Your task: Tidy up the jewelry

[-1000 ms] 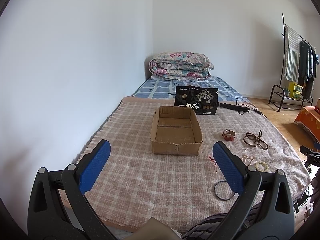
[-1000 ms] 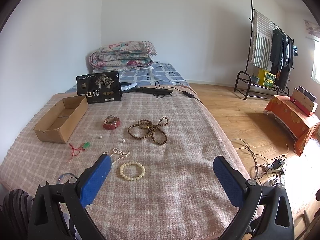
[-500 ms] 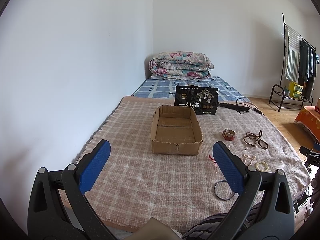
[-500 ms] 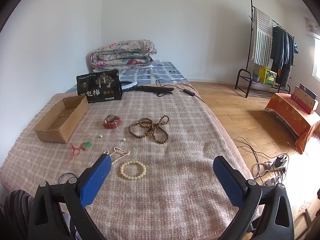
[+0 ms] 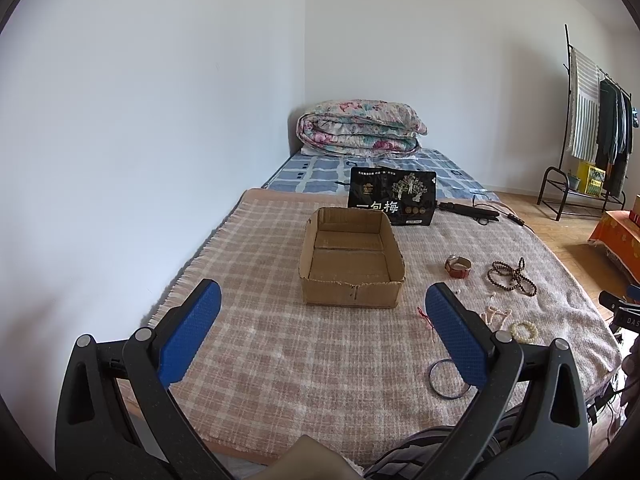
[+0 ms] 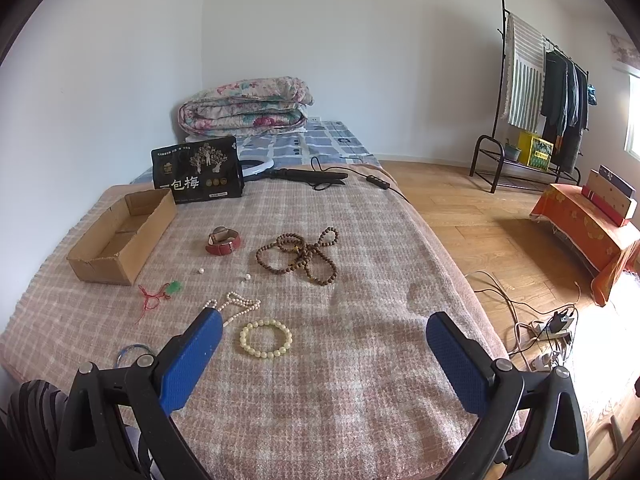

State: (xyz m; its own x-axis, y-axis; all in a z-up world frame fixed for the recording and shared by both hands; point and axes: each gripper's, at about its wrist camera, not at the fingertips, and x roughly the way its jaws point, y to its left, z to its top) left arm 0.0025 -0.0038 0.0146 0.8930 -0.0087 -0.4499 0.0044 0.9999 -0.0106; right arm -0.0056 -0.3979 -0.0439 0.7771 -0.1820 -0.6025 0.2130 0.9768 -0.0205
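**Jewelry loose on bed, both claws released**

On the bed (image 6: pixel 360 400), a pink plaid blanket (image 5: pixel 280 340) covers the near part; a folded floral quilt (image 5: pixel 360 128) sits at the far end by the wall corner. Black printed pouch (image 6: pixel 198 176) stands upright just behind the cardboard box (image 5: pixel 352 256). Box is open-topped, nothing inside, toward the left edge of the bed in the right wrist view.

Left claw (image 5: pixel 320 336) released, blue pads wide apart, nothing between them, hovering over the near edge, pointed at the box. Right claw (image 6: pixel 322 356) also released, pads wide apart, holding nothing, over the near edge right of the jewelry.

Jewelry all lies on the blanket right of the box, none in it:
- brown bead necklace (image 6: pixel 302 254), looped, mid-bed
- red-strap watch (image 6: pixel 223 241), left of the brown beads, near the box
- pearl strand (image 6: pixel 236 306), just beside the right claw's left pad
- cream bead bracelet (image 6: pixel 266 338), near edge, between the right claw's pads in view
- blue bangle (image 5: pixel 448 376), near edge, partly hidden by a claw pad in both views
- red cord with green charm (image 6: pixel 158 294), just in front of the box's near corner
- two loose pearls (image 6: pixel 201 271), between watch and pearl strand
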